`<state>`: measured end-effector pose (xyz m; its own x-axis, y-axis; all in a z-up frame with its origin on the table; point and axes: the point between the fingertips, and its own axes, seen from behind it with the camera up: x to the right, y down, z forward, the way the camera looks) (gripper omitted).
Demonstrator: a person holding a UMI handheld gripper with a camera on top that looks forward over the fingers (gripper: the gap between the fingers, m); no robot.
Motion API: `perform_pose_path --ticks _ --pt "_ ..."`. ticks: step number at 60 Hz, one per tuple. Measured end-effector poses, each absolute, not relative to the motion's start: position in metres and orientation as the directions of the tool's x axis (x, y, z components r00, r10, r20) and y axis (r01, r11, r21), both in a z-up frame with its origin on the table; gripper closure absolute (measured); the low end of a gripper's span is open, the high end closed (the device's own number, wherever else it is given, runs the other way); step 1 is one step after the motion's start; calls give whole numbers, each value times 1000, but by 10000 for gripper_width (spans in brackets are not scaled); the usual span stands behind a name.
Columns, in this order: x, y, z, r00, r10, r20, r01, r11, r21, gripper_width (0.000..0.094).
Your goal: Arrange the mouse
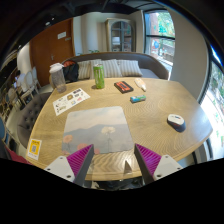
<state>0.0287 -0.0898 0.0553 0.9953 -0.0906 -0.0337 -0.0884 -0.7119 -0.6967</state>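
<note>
1. Pale wood fills my view: a rounded counter (pixel 150 120) with a grey mouse mat (pixel 97 128) lying near its front edge, just beyond my fingers.
2. My hand-held gripper (pixel 113 163) hovers at that front edge, fingers spread wide apart and holding nothing; the purple pads (pixel 80 160) face each other across an empty gap.
3. I find the mouse (pixel 176 120), pale with a dark detail, sitting near the right edge of the counter, well apart from the mat and off to the right of my fingers.
4. Along the far edge stand a green can (pixel 98 76) and a clear jug (pixel 58 77); a dark red box (pixel 123 87) lies near them, a small blue item (pixel 137 98) sits toward the counter's middle, papers (pixel 70 100) lie by the left edge, and a yellow card (pixel 34 148) rests at the front-left corner.
5. My reading: the step in hand is the reach, so I would swing right and come in along the mouse's long axis.
6. Doing it well, I judge, means keeping the fingers wide until they straddle its flanks, closing gently, then carrying it low to the mat without dragging.
7. A rounded shell may slip if pinched high; I would grip low on its sides.
</note>
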Motion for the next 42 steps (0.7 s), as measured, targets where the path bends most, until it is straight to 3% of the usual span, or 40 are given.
perform_pose_path --ticks 14,27,42 --pt "86 -121 45 989 -144 -13 -114 -723 -682 100" --pt "210 -141 21 967 -250 40 -160 -726 -669 100" --pt "317 -90 -13 981 -186 62 -88 -700 -709 104"
